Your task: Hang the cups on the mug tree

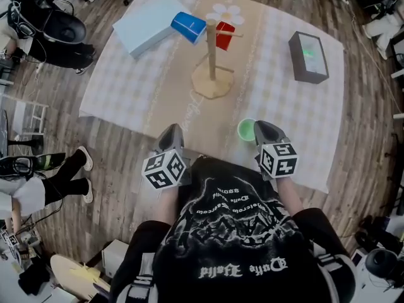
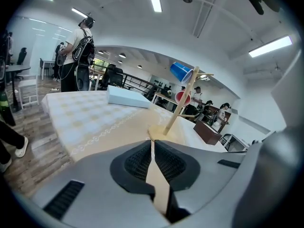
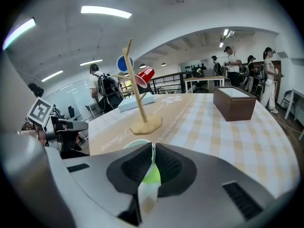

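Status | right gripper [image 3: 153, 148] clamps green cup [image 1: 245, 130] rim | left gripper [image 2: 153, 144] closed

Readable text: none that I can make out for certain.
Person's black shirt [image 1: 221, 257]: white gothic lettering in several rows, upside down from the head view; the words don't resolve.
Table runner [image 1: 194, 109]: one cursive word near the close end, also in the right gripper view [image 3: 111, 144]; too small to read.
Left gripper [image 1: 170, 131], marker cube [image 1: 165, 169]: black-and-white square code patterns, no letters or digits.
Right gripper [image 1: 259, 131], marker cube [image 1: 278, 159]: the same kind of code squares.
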Tool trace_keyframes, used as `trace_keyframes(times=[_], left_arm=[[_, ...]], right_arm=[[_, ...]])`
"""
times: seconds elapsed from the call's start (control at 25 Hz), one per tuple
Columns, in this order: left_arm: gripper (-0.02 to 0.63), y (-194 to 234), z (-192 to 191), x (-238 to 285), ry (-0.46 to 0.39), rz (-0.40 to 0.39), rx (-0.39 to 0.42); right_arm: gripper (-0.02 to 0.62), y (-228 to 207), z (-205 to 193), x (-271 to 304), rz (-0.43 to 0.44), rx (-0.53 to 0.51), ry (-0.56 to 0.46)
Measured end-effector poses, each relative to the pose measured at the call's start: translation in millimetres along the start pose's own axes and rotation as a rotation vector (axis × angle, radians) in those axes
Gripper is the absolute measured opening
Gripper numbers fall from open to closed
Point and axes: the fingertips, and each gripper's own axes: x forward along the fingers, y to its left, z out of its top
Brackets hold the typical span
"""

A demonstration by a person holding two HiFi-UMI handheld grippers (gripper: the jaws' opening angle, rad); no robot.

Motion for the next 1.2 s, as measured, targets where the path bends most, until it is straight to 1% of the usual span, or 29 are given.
trace_keyframes(times=[0.32,0.44,0.56,0.68,0.84,1.04,1.2], left_arm=[[0.037,0.0,8.4,3.3,-0.009,-0.015,0.007],[0.037,-4.2,11.6,6.4,-0.009,-0.03,0.027],[0.035,-6.5,18.9,7.6,-0.019,-0.037,0.052],[0.034,-2.5,25.0,5.2,-0.036,-0.024,0.052],[0.032,3.3,27.5,4.7,-0.041,-0.014,0.042],[0.032,8.6,30.4,5.6,-0.046,-0.005,0.041],[0.032,8.0,30.9,6.5,-0.042,-0.005,0.045]], right_arm=[[0.032,-4.2,26.3,-4.2,-0.056,-0.02,-0.053],[0.032,-7.0,36.3,-5.7,-0.092,-0.036,-0.061],[0.032,-8.0,54.7,-12.0,-0.126,-0.031,-0.106],[0.032,-6.3,78.3,-22.0,-0.162,-0.038,-0.169],[0.031,-2.5,106.4,-28.9,-0.171,-0.05,-0.239],[0.031,-0.5,127.1,-29.8,-0.187,-0.054,-0.273],[0.031,-0.6,146.9,-30.4,-0.204,-0.085,-0.301]])
